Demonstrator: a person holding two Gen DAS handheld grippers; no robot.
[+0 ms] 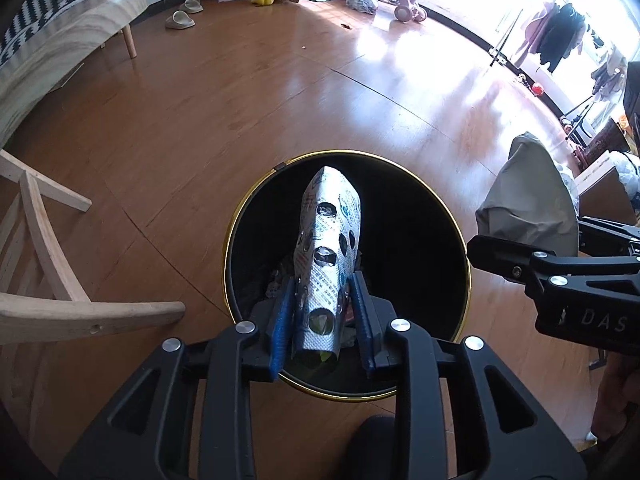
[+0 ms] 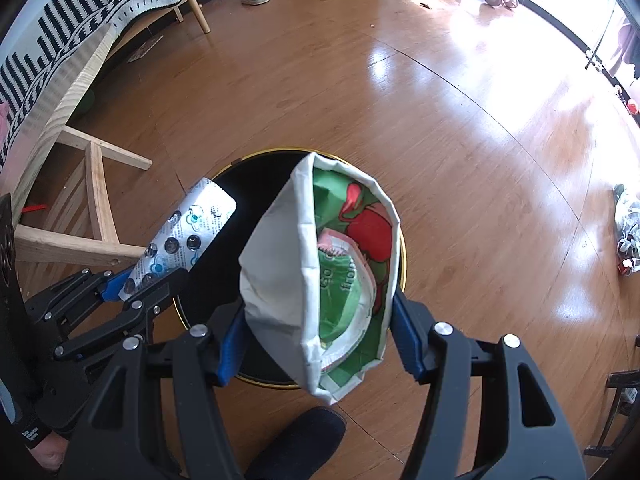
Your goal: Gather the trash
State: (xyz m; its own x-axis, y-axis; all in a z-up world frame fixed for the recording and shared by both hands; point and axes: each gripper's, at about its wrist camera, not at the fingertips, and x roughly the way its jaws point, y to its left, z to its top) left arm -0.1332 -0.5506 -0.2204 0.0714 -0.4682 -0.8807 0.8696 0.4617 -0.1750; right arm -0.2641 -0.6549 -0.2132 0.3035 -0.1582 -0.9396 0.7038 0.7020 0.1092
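Trash, a silver foil blister pack (image 1: pixel 326 256) with punched-out cells, is hanging over the round black gold-rimmed bin (image 1: pixel 230 216), pinched in the left tool (image 1: pixel 325 304), though the grip may be loosening. Both tools are pointing steeply down. The right tool (image 2: pixel 318 328) is clamping a white-and-green crumpled paper bag (image 2: pixel 280 264) above the bin's rim, bare wooden floor (image 1: pixel 248 92) lying beyond.

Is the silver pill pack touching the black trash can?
Apart. In the right wrist view, the pill pack hangs in the left gripper above the trash can's rim.
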